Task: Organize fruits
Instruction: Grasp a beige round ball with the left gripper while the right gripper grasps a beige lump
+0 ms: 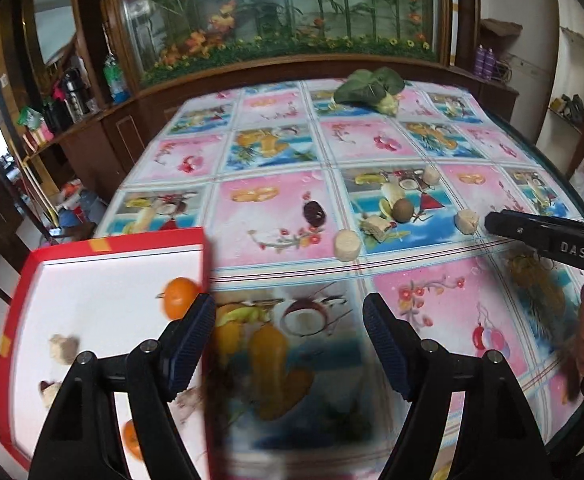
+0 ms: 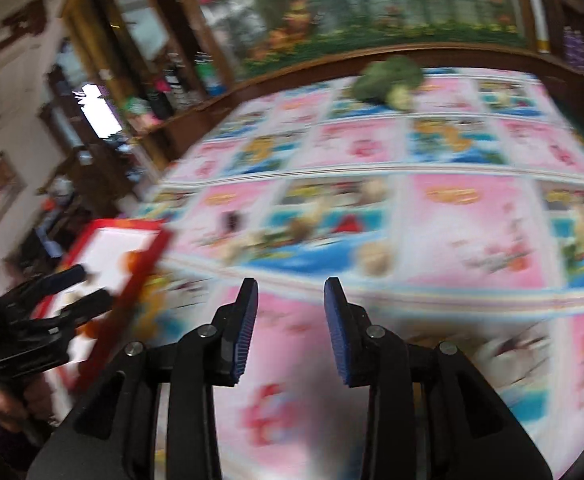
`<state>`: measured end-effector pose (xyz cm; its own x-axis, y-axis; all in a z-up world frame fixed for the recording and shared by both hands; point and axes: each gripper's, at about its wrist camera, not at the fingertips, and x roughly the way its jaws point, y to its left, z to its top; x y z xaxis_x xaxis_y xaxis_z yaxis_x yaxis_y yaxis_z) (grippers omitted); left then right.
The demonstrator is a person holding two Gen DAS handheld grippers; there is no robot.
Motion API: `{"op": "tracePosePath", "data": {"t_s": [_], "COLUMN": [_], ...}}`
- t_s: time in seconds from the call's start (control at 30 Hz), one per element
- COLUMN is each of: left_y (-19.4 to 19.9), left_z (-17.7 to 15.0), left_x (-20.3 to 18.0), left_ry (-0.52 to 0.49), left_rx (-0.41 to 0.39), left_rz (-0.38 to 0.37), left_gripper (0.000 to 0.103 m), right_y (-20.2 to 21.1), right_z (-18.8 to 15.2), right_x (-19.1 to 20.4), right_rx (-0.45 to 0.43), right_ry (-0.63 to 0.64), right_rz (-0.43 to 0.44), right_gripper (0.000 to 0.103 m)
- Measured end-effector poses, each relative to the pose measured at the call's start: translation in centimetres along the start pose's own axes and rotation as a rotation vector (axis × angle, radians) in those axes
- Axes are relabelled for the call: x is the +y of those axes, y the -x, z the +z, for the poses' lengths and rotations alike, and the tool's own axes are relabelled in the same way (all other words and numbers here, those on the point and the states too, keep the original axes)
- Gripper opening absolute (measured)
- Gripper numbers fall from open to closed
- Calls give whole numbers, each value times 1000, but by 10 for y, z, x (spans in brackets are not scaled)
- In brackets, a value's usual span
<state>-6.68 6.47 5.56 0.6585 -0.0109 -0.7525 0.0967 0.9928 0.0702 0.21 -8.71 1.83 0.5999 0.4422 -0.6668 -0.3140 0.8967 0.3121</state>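
A red-rimmed white tray (image 1: 104, 246) lies at the table's left front and holds an orange (image 1: 179, 297), a second orange (image 1: 131, 439) and several pale pieces. My left gripper (image 1: 288, 344) is open and empty, over the tray's right edge. On the cloth lie a dark fruit (image 1: 314, 213), a brown round fruit (image 1: 403, 210) and pale chunks (image 1: 347, 245), (image 1: 466, 221). My right gripper (image 2: 291, 316) is open and empty above the cloth; its finger (image 1: 532, 228) shows close to a pale chunk in the left wrist view. The right wrist view is blurred; the tray (image 2: 148, 256) shows at left.
A leafy green vegetable (image 1: 372, 88) lies at the table's far edge, also in the right wrist view (image 2: 392, 76). A wooden cabinet with a glass flower display (image 1: 284, 12) stands behind the table. Shelves with bottles stand at left. The patterned cloth (image 1: 276, 152) covers the table.
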Motion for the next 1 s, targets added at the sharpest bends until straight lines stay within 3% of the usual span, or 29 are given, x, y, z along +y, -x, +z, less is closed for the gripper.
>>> {"op": "tracePosePath", "data": {"t_s": [0.3, 0.9, 1.0], "left_y": [-36, -75, -79], "left_z": [10, 27, 30], "left_x": [-2, -14, -16], "left_ry": [35, 56, 53], "left_rx": [97, 154, 154], "left_rz": [-30, -28, -20], "left_gripper": [76, 76, 76], "right_y": [-37, -55, -55], "right_z": [19, 18, 18], "right_x": [-29, -18, -19], "right_rx": [87, 93, 89], "right_ry": [-1, 93, 103], "right_rz": [-131, -202, -206], "right_gripper": [36, 36, 32]}}
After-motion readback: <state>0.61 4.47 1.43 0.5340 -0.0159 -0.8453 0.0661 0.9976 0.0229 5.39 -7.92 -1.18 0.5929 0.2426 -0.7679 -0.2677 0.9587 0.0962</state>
